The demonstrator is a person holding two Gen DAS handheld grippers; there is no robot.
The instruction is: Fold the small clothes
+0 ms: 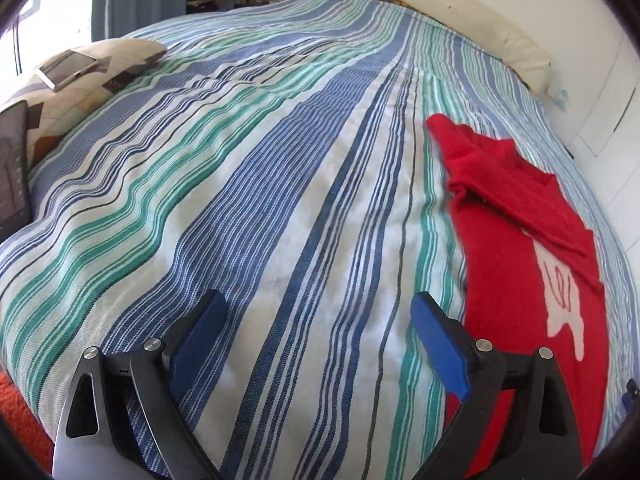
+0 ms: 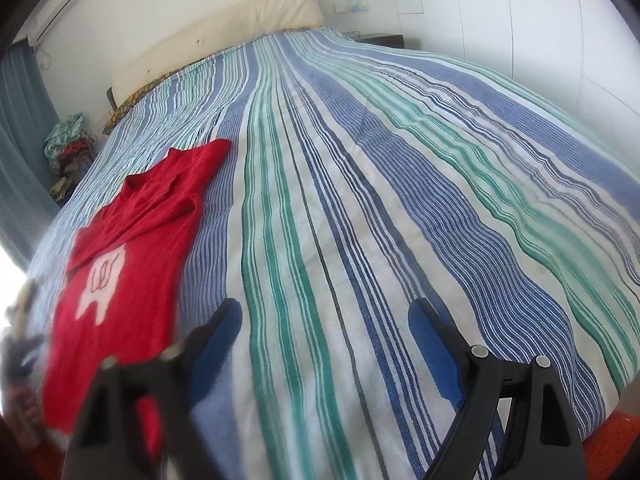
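While spread wide over bare striped bedspread [image 1: 280, 184], left claw [image 1: 316, 320] and right claw [image 2: 324, 320] both empty, red sweater [image 1: 516, 248] flat between them, long axis along stripes, collar toward headboard [image 2: 256, 20].

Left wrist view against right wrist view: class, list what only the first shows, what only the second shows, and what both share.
Only the left wrist view: a patterned pillow with a tablet on it. Only the right wrist view: an air conditioner on the wall. Both: the striped bedspread, the red sweater lying on it, the cream headboard, and an open gripper holding nothing, left gripper and right gripper.
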